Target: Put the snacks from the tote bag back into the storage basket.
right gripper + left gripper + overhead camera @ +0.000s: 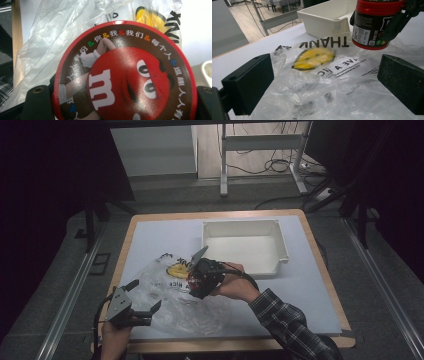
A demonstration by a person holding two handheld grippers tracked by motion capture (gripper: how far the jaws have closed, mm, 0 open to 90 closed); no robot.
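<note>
A round candy jar (125, 72) with a red lid and a dark label is clamped between the jaws of my right gripper (122, 105). In the high view the right gripper (206, 272) holds the jar (195, 284) just above a crumpled clear plastic bag (170, 295) printed with a yellow face and black letters. The left gripper view has the jar (372, 25) hanging over the bag (324, 75) at the upper right. My left gripper (146, 295) stands open at the bag's near left edge; its jaws (324, 85) straddle the plastic without pinching it.
A white rectangular tray (245, 245) stands at the back right of the pale mat (310, 290), close behind the jar. The wooden table edge (240, 345) runs along the front. Dark floor and cables lie beyond the table.
</note>
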